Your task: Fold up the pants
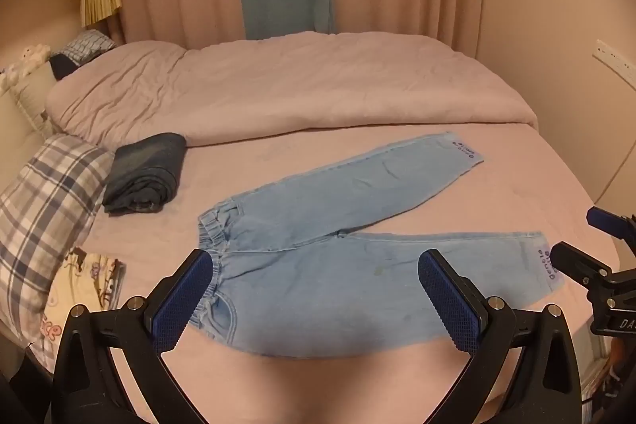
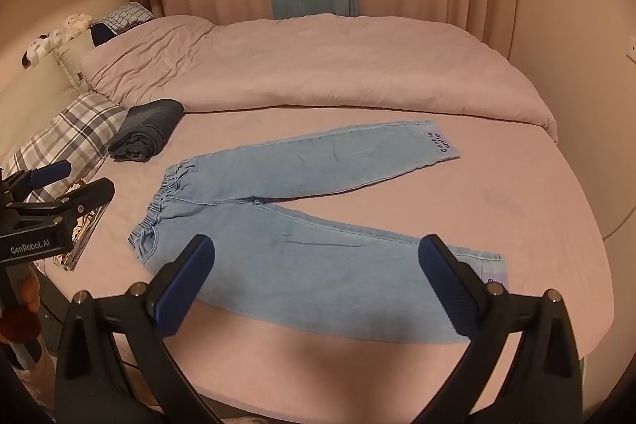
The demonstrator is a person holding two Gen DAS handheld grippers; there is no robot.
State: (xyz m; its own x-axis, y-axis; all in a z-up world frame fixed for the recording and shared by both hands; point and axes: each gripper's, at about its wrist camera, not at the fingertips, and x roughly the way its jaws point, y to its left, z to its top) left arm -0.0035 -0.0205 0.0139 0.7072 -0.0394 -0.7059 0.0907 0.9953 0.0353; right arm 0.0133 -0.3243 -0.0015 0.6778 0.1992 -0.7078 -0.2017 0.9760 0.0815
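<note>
Jaws of both grippers stand spread wide and grasp nothing; each tool hovers above the near edge of the bed (image 1: 516, 185), apart from the cloth. The left gripper (image 1: 314, 301) sits over the waistband end and the right gripper (image 2: 318, 289) over the near leg toward its cuff, a split that suits a two-point pickup of one long edge. The light-blue pants (image 1: 338, 265) lie flat on the pink sheet, waistband to the left, legs splayed to the right in a V, so that no layer overlaps another. This open layout is judged to be the starting state: no fold is made yet. The probable first step is to bring one leg over the other, which calls for a pinch at the waistband (image 2: 159, 209) corner and another at the near cuff (image 2: 493, 269). The far leg (image 2: 357, 153) angles away toward the duvet (image 2: 318, 66), which is bunched at the far side and leaves the working area bare. A folded dark garment (image 1: 145, 173) rests near the plaid pillow (image 1: 43, 193), well apart from the pants; it is possibly a finished item set aside. Denim of this weight is judged likely to hold a crease but to drag on the sheet if lifted too low.
</note>
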